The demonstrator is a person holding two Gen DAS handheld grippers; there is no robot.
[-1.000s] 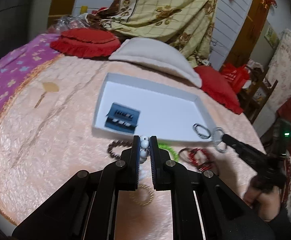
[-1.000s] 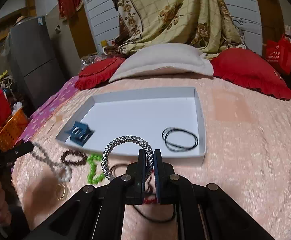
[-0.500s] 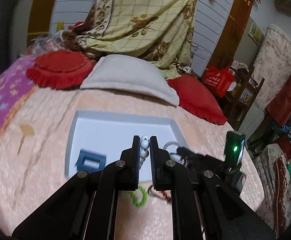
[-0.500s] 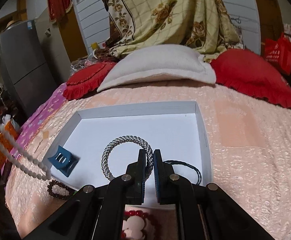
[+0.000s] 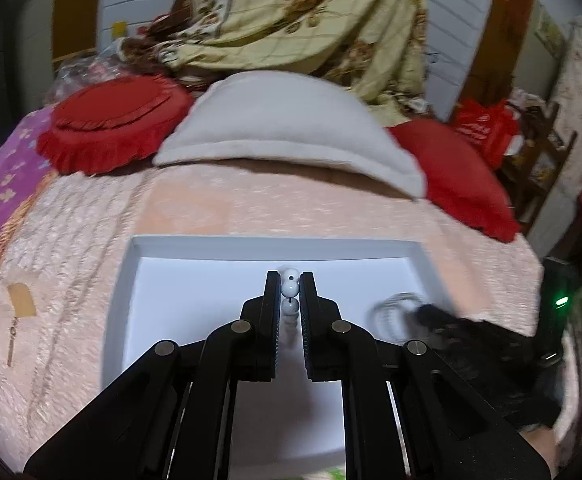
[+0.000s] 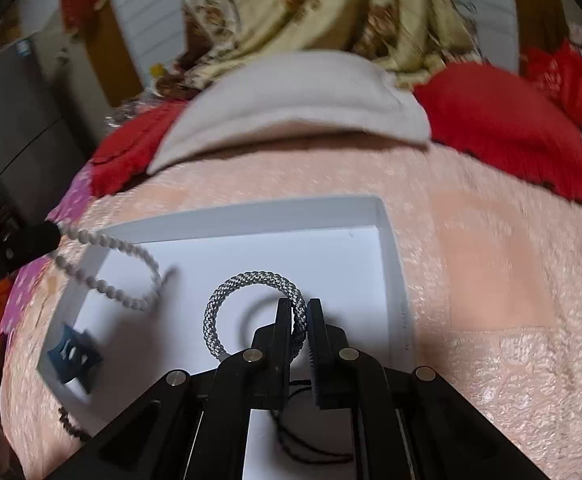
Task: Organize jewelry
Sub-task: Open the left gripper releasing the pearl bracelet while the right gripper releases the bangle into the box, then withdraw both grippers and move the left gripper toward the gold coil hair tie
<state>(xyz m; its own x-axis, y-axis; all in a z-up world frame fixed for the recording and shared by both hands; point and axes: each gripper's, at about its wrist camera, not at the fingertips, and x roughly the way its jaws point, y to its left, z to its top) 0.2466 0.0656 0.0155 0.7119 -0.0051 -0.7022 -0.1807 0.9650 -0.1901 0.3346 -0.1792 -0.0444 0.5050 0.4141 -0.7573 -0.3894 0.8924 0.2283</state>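
Since both pieces belong in the box below the jaws, the left gripper clamps the bead string and the right gripper clamps the bracelet.

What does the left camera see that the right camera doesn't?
Only the left camera shows a yellow tag on the blanket and a green light. Only the right camera shows a blue clip and a black cord in the tray, plus the bead string's hanging loop. Both show the white tray, the white beads in the left tool, and the silver bracelet in the right tool.
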